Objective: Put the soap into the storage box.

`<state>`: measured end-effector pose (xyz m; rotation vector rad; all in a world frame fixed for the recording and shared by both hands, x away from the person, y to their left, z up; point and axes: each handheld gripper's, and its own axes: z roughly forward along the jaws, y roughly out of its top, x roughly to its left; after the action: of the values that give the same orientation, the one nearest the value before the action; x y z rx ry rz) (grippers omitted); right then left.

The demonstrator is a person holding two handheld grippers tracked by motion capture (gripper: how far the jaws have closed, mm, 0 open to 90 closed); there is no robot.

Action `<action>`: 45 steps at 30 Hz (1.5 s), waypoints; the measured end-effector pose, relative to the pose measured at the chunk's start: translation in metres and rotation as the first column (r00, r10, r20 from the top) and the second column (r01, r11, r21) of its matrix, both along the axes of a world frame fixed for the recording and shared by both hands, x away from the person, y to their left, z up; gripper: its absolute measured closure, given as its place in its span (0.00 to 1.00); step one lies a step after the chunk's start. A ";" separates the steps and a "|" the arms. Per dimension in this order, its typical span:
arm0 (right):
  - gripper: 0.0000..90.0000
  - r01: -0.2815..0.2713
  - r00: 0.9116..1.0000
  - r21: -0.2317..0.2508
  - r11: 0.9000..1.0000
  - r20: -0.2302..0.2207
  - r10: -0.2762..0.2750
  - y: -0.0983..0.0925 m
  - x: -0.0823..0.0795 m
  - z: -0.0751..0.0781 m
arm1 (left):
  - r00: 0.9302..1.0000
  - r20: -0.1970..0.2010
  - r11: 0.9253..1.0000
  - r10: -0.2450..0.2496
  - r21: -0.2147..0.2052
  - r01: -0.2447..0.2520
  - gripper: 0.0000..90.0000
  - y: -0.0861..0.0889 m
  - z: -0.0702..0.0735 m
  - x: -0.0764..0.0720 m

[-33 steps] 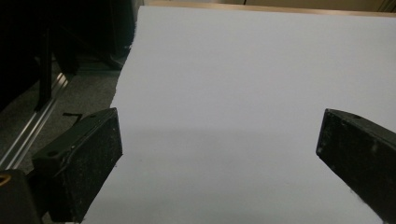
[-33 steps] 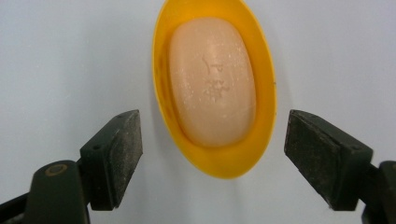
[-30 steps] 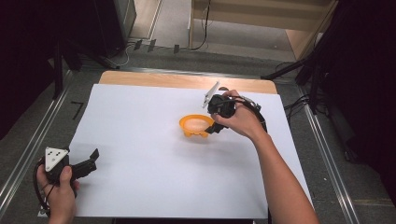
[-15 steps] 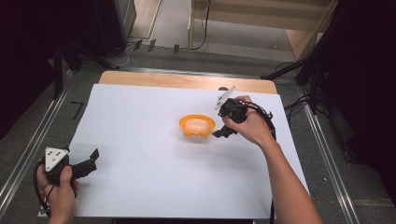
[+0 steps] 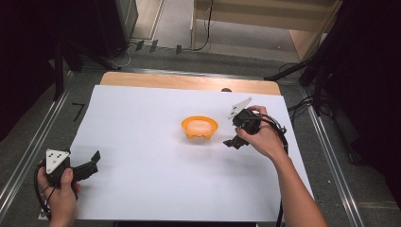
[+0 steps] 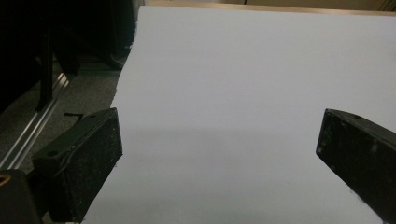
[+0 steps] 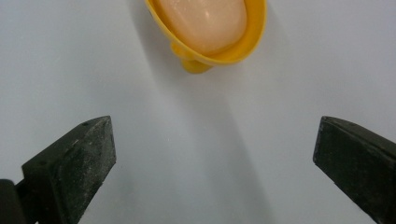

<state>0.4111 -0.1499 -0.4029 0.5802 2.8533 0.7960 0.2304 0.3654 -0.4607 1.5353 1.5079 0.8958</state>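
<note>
left gripper (image 5: 90,166) jaws wide, empty, parked at white paper sheet's (image 5: 142,123) near-left corner, likely idle | small orange plastic dish (image 5: 199,126) sits mid-sheet | right gripper (image 5: 235,139) jaws wide, empty, just beside dish

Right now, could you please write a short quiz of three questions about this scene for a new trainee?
1. True or false: the right gripper is shut on the orange dish.
2. Which gripper is nearer the dish? A) left B) right
3. Fill in: the left gripper hovers over the white ____.

Key: 1. False; its jaws stand wide apart, beside the dish. 2. B. 3. sheet.
</note>
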 end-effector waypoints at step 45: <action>0.05 0.228 0.973 0.192 0.955 -0.015 -0.229 -0.079 -0.062 -0.049 | 1.000 -0.004 1.000 0.006 0.003 -0.006 0.01 0.000 0.000 0.000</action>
<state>0.3494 -0.2287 -0.4524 0.9104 2.6532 1.0339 0.2308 0.3649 -0.4608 1.5369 1.5152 0.8991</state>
